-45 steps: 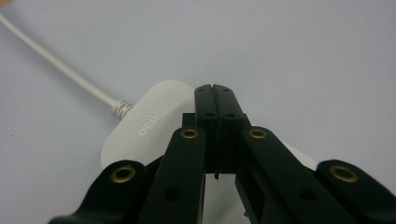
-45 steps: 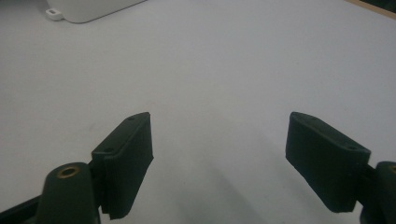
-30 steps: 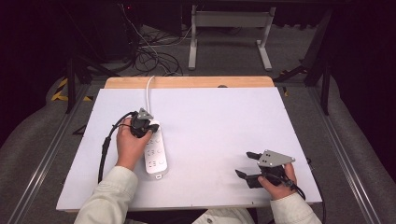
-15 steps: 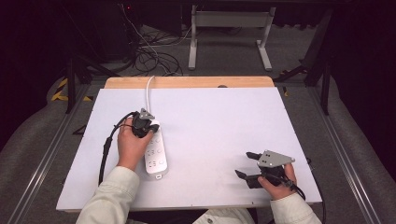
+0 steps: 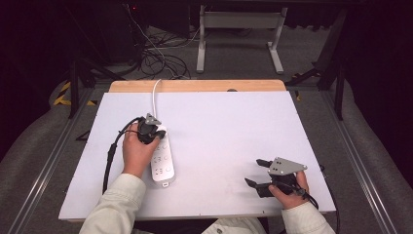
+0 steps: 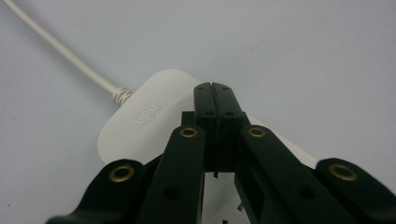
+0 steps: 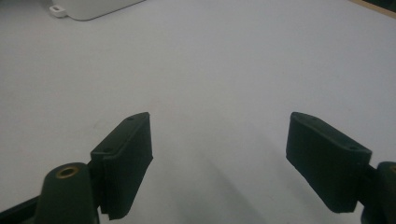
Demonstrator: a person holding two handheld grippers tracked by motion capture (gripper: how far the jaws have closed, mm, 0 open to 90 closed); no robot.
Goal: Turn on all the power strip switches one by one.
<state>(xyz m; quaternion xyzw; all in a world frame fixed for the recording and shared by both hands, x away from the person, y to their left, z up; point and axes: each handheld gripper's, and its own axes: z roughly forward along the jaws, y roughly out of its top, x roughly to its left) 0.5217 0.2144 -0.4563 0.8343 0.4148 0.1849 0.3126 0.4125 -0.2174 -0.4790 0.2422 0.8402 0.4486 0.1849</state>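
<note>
Jaws of the left gripper (image 6: 215, 91) are pressed flat together with nothing between them, and their tips are held over the cable end of the white power strip (image 6: 149, 116); whether they touch its casing cannot be told. In the high view the left gripper (image 5: 147, 130) is seen above the far end of the power strip (image 5: 163, 163), which lies lengthwise on the left half of the desk (image 5: 229, 126), its near end close to the front edge. A white cord (image 5: 156, 90) is led from the strip's far end over the back edge of the desk. The left hand (image 5: 136, 153) is laid beside the strip on its left, and a black cable (image 5: 109, 153) is trailed from the gripper toward the front-left corner.

Jaws of the right gripper (image 7: 219, 158) are spread wide apart, with only bare desk surface seen between them. This right gripper (image 5: 260, 175) is held by the right hand (image 5: 287, 190) near the front-right corner of the desk, well apart from the strip, with a grey plate (image 5: 282, 166) on its top.
</note>
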